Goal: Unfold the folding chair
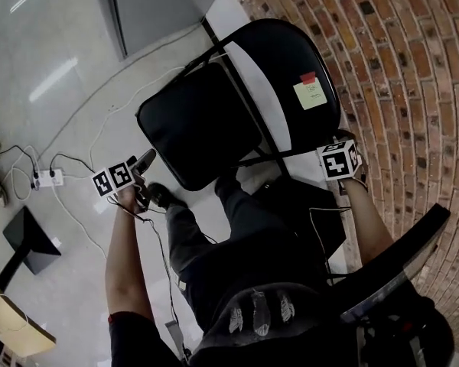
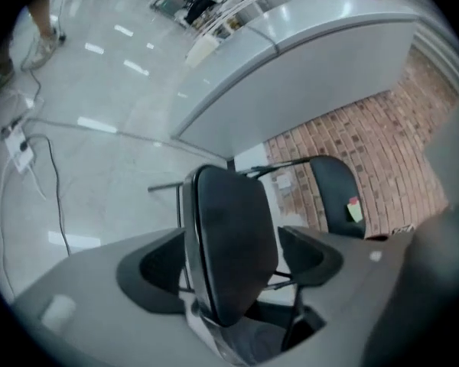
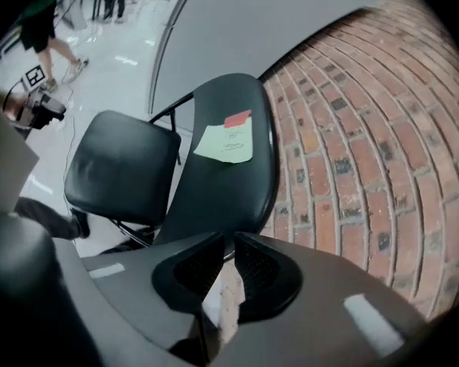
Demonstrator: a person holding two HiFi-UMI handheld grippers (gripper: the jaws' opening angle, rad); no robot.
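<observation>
1. The black folding chair (image 1: 245,90), built on thin black metal tubes (image 1: 252,121), stands on the glossy pale floor (image 1: 61,37), just ahead of both grippers and close to the red brick wall (image 1: 413,67)
2. Its padded black seat (image 1: 199,125) is a rounded square with a faint sheen. It stands apart from the backrest at an angle, with the tubes crossing in the gap between the two
3. The smooth black backrest (image 1: 291,60) has rounded corners and carries a pale yellow-green sticky note (image 1: 310,92), with a small red tab (image 1: 307,76) just above it
4. The left gripper (image 2: 233,243) has its jaws spread wide. The seat is edge-on ahead of it, lined up between the jaws, but the pads are not on it and nothing is pinched
5. The right gripper (image 3: 229,262) has its jaws a narrow slit apart, with floor and brick showing through. The backrest's lower rim lies just past the tips, and I cannot tell if they touch it
6. In the head view the seat's near corner lies just beyond the left gripper, and the backrest's wall-side edge sits by the right gripper
</observation>
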